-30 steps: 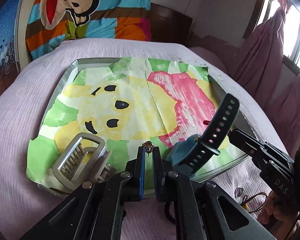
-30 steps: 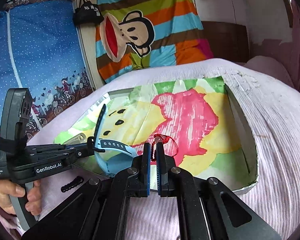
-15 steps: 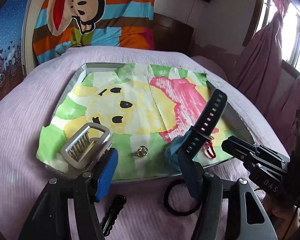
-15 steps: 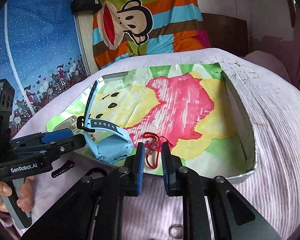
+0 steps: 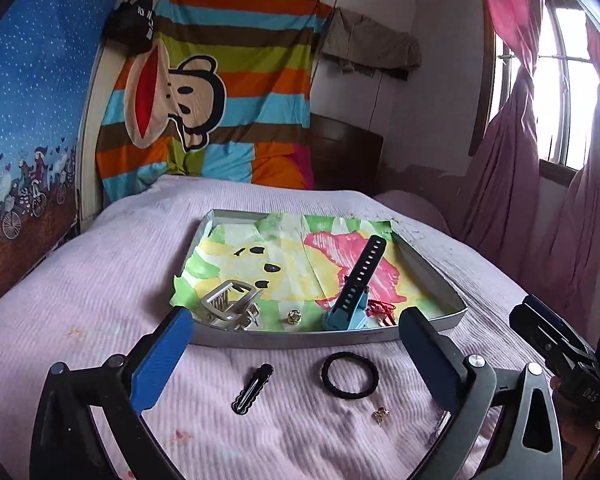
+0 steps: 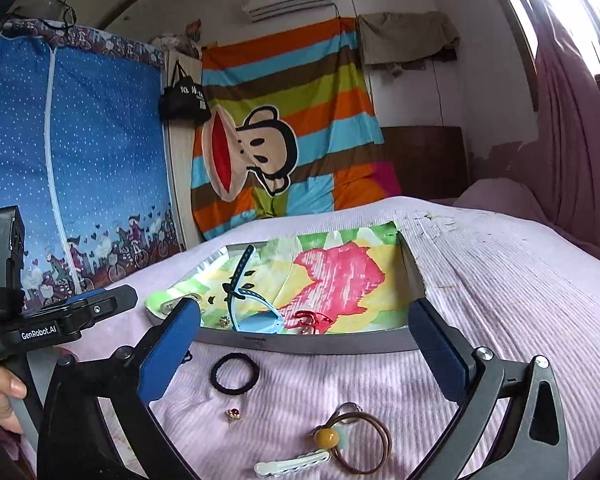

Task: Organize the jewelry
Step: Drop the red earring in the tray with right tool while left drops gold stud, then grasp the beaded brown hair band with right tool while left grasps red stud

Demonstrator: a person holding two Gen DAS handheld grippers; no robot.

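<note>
While both grippers, left gripper [image 5: 292, 352] and right gripper [image 6: 304, 344], have just spread their jaws wide with nothing between them, the tray [image 5: 300, 338] sits on a pink ribbed bedspread [image 5: 100, 280], holding a blue watch [image 5: 350, 312], gold ring [image 5: 294, 316] and red cord [image 6: 310, 317]; a striped monkey blanket [image 5: 204, 92] hangs behind.

In the frame's middle, a grey tray [image 5: 432, 272] holds a blue watch [image 5: 350, 308], claw clip [image 5: 230, 306], gold stud [image 5: 295, 316] and red cord [image 5: 382, 310].

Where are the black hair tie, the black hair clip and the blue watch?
Hair tie [image 5: 350, 376]: left wrist view, on its left rim.
Hair clip [image 5: 253, 388]: left wrist view, mid-length.
Watch [image 6: 260, 324]: right wrist view, on its light blue body.
</note>
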